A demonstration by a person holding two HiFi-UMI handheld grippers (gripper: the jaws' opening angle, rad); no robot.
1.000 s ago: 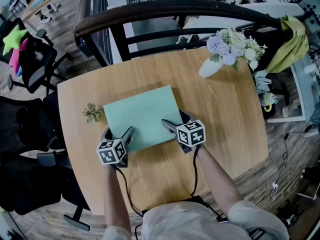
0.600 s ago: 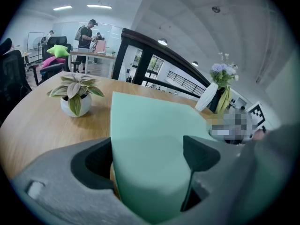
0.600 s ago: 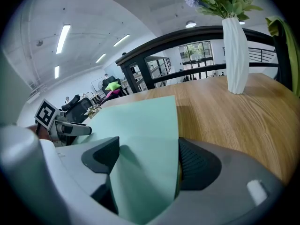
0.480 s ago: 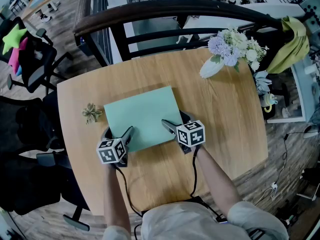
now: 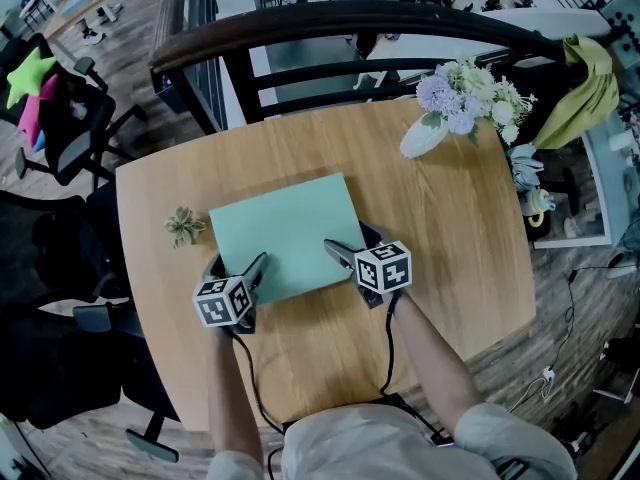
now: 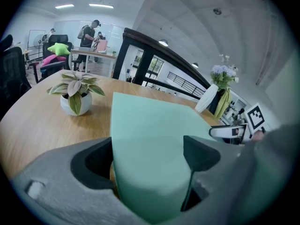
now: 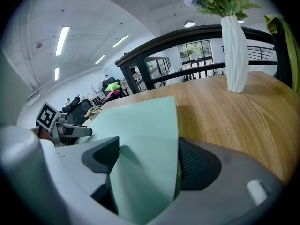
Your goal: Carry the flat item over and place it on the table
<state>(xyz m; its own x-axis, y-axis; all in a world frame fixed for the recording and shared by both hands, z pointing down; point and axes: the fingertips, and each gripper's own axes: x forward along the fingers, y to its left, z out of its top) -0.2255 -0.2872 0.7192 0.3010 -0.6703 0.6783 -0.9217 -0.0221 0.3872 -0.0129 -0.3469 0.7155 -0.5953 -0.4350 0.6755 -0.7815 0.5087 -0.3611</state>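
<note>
The pale green sheet (image 5: 285, 233) lies flat on the wooden table (image 5: 450, 228), a little toward 9 o'clock from the table's middle, and I have a gripper at each of its two near corners.

My left gripper (image 5: 238, 263) sits at the sheet's 7 o'clock corner. Its jaws are spread wide: in the left gripper view (image 6: 147, 153) the green sheet (image 6: 154, 139) fills the gap between them, one pad over the sheet and the other off its side edge, so nothing is pinched.

My right gripper (image 5: 350, 240) is at the 5 o'clock corner in the same released state. In the right gripper view (image 7: 147, 156) its jaws stand apart, with the sheet (image 7: 140, 135) running between them and its edge up against the pad at 3 o'clock.

A small potted plant (image 5: 183, 225) stands just off the sheet's 9 o'clock edge, not touching it. A white vase of flowers (image 5: 455, 103) stands at 1 o'clock, near the table's far edge and well apart from the sheet. A dark curved railing (image 5: 330, 18) runs past the table at 12 o'clock.
</note>
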